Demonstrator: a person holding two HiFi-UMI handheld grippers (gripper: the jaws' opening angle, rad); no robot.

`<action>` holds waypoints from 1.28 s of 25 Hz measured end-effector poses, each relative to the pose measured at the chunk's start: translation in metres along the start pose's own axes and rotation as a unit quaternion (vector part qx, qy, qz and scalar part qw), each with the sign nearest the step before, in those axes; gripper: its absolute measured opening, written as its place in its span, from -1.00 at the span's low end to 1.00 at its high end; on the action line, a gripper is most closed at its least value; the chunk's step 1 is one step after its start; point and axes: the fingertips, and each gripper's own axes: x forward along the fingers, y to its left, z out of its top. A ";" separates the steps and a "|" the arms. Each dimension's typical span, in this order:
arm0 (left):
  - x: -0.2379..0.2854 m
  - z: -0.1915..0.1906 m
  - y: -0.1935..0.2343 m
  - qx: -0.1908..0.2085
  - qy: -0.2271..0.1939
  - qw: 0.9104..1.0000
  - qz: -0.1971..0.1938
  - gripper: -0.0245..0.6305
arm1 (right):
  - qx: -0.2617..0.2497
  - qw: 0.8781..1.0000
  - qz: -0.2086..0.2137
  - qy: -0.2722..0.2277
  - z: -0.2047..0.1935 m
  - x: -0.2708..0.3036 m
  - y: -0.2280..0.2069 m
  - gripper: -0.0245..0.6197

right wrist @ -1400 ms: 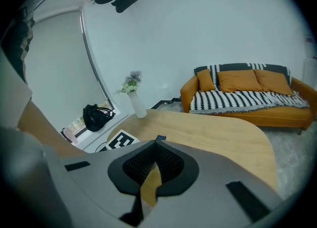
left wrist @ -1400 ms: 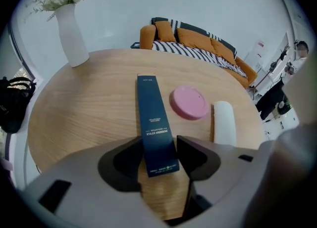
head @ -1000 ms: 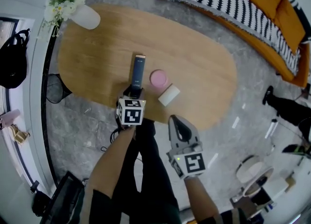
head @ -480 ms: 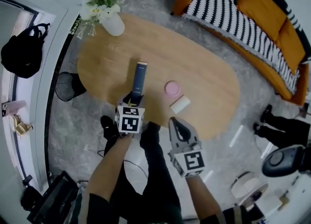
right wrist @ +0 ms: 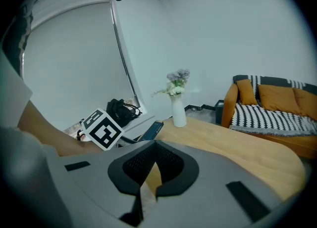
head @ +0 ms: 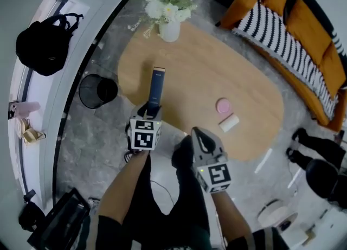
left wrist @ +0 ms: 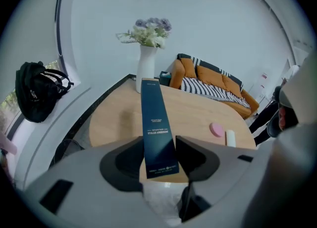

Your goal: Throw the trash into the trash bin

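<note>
Box (head: 156,87), the trash, is a long, slim, dark blue carton with small white print on its face near the held end and a pale far end. It is in the air, not lying on anything. Its near end is clamped between the jaws of the left gripper (head: 150,109). Its long axis runs straight out along those jaws, away from the person. From the head view it lies over the left part of the table (head: 195,70), its far end towards the vase (head: 169,30) at the table's far edge. In the left gripper view the box (left wrist: 156,123) also points at the vase.

The bin (head: 97,90), black mesh and round, stands on the floor just off the table's left edge. Its inside is too dark to tell what it holds. The white vase holds purple and white flowers.

The right gripper (head: 199,135) is off the table's near edge, with its jaws together on nothing. A pink disc (head: 223,106) and a white block (head: 229,123) lie near the table's near-right edge.
</note>
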 end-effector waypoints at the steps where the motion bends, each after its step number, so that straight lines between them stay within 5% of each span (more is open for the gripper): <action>1: -0.004 -0.001 0.012 -0.003 -0.002 1.000 0.003 -0.31 | -0.002 1.000 0.004 0.003 0.001 0.007 0.010 -0.93; 19: -0.076 -0.074 0.244 -0.121 -0.006 0.990 0.075 -0.31 | -0.079 0.989 0.115 0.053 0.030 0.153 0.190 -0.93; 32: -0.056 -0.165 0.352 -0.175 0.048 0.978 0.099 -0.31 | -0.094 0.981 0.144 0.094 0.008 0.222 0.247 -0.93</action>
